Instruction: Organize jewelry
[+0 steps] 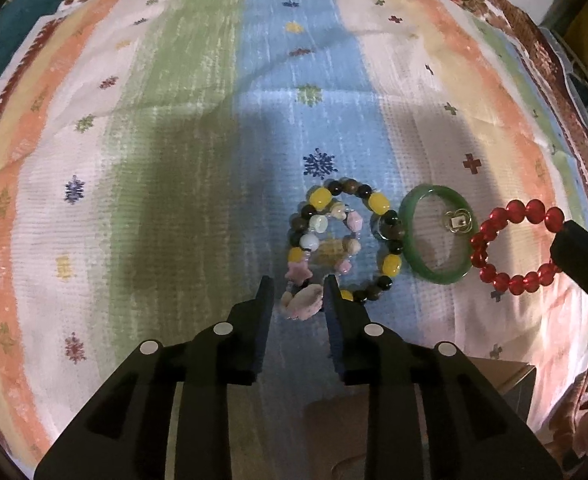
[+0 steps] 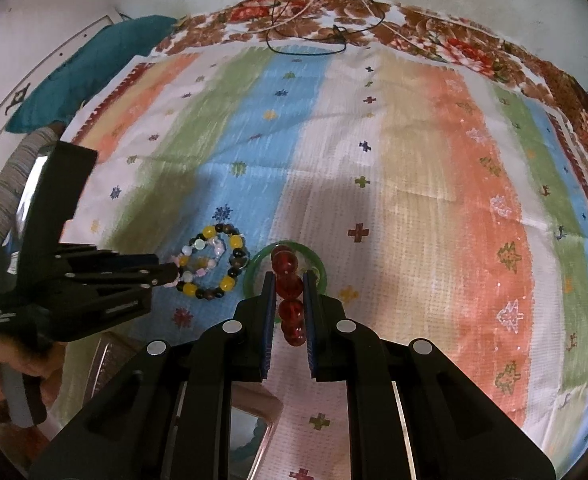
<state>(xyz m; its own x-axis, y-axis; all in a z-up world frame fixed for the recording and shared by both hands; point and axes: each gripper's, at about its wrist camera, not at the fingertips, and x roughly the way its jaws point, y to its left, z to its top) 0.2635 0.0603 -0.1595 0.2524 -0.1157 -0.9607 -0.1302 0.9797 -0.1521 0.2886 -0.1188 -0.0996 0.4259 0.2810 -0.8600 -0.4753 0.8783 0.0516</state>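
I count four bracelets mid-bed; no writing legible. My right fingers [image 2: 289, 280] pinch the red beads [image 2: 289, 280]; left fingers [image 1: 298, 294] close around the pastel strand [image 1: 300, 306], inside the yellow-dark one [image 1: 378, 208], beside the green bangle [image 1: 408, 220].

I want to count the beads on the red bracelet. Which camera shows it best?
The left wrist view: the red bead bracelet lies there as an almost full ring on the cloth, only its right edge covered by the right hand-held gripper. The right wrist view shows just a short column of beads between that gripper's fingers.
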